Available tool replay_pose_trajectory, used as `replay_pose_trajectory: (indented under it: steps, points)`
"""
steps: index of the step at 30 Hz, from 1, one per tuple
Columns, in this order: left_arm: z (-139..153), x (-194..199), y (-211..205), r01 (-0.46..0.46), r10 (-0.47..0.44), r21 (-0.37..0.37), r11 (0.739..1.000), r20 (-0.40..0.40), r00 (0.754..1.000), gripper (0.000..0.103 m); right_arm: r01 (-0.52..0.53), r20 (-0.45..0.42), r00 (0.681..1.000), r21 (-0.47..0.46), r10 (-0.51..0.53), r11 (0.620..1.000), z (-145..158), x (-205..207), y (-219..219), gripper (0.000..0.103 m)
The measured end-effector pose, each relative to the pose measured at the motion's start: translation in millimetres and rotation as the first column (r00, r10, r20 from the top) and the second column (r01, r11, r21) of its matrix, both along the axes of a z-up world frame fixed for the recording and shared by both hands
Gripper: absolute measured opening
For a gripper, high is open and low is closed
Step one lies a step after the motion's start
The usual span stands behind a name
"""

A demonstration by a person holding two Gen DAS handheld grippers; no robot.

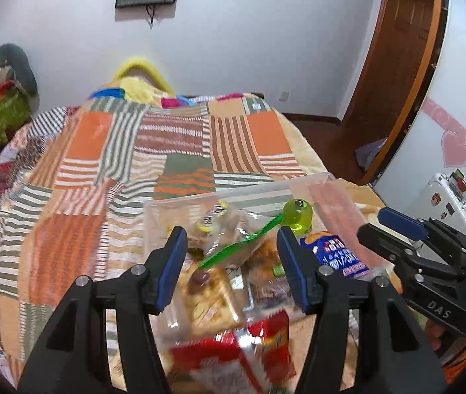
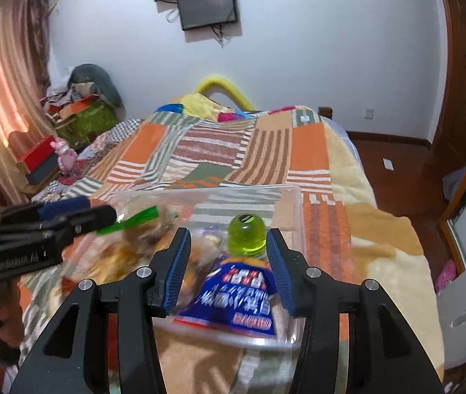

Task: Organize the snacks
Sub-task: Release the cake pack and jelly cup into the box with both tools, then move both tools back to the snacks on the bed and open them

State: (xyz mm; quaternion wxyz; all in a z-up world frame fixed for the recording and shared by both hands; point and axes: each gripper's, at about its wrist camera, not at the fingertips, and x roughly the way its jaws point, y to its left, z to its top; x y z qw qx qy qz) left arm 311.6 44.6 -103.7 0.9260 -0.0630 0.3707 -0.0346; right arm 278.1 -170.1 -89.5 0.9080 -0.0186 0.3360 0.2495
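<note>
A clear plastic bin [image 1: 242, 190] sits on the patchwork bed and holds several snack packs. Inside are a blue packet [image 1: 341, 256], a green jelly cup [image 1: 297, 216], a bag with a green clip [image 1: 239, 243] and cracker packs [image 1: 210, 295]. A red packet [image 1: 239, 354] lies near its front. My left gripper [image 1: 233, 259] is open, above the packs, holding nothing. My right gripper [image 2: 229, 269] is open over the blue packet [image 2: 236, 295], with the jelly cup [image 2: 246, 234] just beyond. The right gripper also shows in the left wrist view [image 1: 384, 226]. The bin's rim [image 2: 200, 190] shows in the right wrist view.
The bed's patchwork blanket [image 1: 154, 151] stretches ahead to a white wall. Boxes and clutter [image 2: 78, 118] stand at the far left. A wooden door [image 1: 407, 49] and dark floor lie to the right, with a white appliance [image 1: 446, 197] near it.
</note>
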Motion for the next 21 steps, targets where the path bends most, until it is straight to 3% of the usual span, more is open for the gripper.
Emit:
replay_pose_trajectory:
  steps: [8, 17, 21]
  points:
    - [10, -60, 14, -0.022, 0.021, 0.050, 0.998, 0.025, 0.999, 0.067, -0.079, 0.026, 0.997, 0.011, 0.079, 0.997, 6, -48, 2, 0.050]
    - [-30, -114, 31, -0.019, 0.022, 0.043, 0.999, -0.084, 0.996, 0.067, -0.189, -0.081, 0.979, 0.002, 0.189, 0.982, -35, -92, 19, 0.057]
    - [-55, -138, 36, -0.007, 0.013, 0.045, 0.999, -0.134, 0.991, 0.067, -0.248, -0.145, 0.961, -0.077, 0.235, 0.966, -64, -101, 36, 0.057]
